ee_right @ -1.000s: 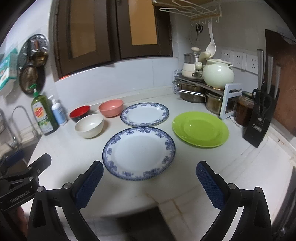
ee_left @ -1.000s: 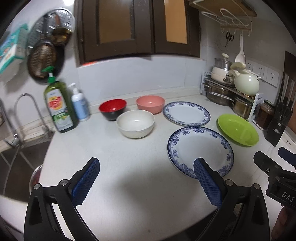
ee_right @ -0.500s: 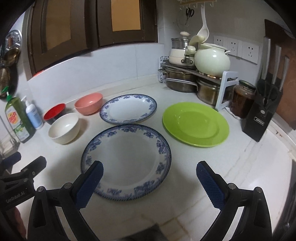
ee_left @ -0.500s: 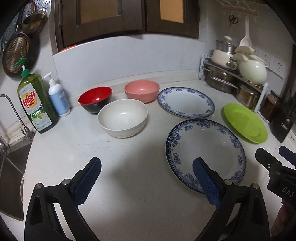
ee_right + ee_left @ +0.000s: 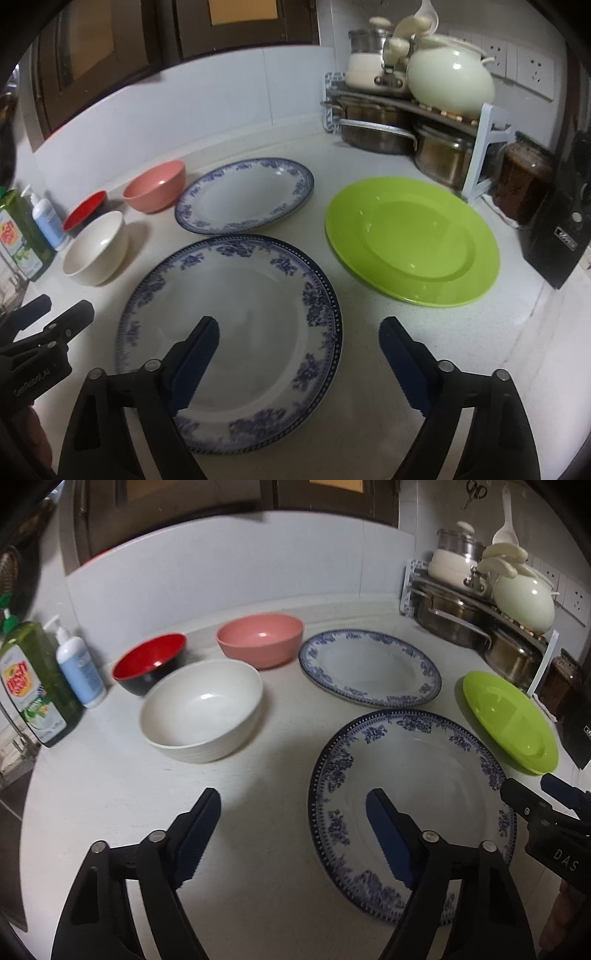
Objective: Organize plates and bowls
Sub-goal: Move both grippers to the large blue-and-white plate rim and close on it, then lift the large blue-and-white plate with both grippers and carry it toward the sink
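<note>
Both tools (image 5: 293, 821) (image 5: 299, 349) lower, nearer the plate (image 5: 236, 332), narrowing.

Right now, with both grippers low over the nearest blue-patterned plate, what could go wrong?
1. Both the left gripper and the right gripper are closing, empty, over the same near blue-and-white floral plate; they could collide.
2. That plate lies flat on the white speckled counter, so a finger may push it instead of getting under its rim.
3. A pushed plate could strike the lime-green plate or the cream bowl.
</note>
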Demonstrator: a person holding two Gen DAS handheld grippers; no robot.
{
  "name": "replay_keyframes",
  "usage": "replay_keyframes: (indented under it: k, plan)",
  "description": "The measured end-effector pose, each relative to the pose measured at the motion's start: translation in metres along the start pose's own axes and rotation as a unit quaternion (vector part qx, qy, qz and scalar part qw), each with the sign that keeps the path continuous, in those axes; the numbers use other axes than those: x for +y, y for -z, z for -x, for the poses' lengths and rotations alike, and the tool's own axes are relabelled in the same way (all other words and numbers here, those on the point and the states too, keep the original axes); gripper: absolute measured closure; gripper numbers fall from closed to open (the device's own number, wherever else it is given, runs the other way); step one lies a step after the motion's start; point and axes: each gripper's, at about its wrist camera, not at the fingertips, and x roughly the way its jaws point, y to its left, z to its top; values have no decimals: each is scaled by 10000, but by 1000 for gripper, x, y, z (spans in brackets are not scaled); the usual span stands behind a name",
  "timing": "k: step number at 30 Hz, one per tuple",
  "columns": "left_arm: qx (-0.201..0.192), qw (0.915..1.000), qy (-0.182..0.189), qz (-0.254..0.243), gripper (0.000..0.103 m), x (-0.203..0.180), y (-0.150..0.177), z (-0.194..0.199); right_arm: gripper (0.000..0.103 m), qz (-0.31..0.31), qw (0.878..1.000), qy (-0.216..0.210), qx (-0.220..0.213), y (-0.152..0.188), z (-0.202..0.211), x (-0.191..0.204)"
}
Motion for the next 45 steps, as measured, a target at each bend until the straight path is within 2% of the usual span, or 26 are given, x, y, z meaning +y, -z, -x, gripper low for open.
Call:
replay_keyframes:
  k: [2, 9, 17, 24, 31, 37, 45]
  plan:
    - [126, 9999, 63, 8, 29, -2, 1, -11, 24, -2, 9999, -14, 105, -1, -11, -2]
    - [571, 9981, 208, 35, 41, -9, 3, -40, 35, 22, 9995, -19, 329, 0, -33, -8]
    - [714, 9967, 386, 34, 54, -17, 0, -49, 50, -63, 9982, -116, 581, -1, -47, -15]
    - [804, 9955, 499, 76, 63, -18, -3, -57, 56, -30, 9981, -127, 598, -7, -50, -16]
    - [855, 9950, 496, 134, 68, -15, -3, -60, 61, -15, 9976, -136, 675, -8, -56, -16]
    - [861, 9949, 504, 146, 68, -14, -3, -60, 71, 131, 9975, 37, 690, -8, -58, -15]
    - [859, 9950, 474, 197, 70, -10, 0, -56, 71, 211, 9968, 32, 765, -9, -58, -14]
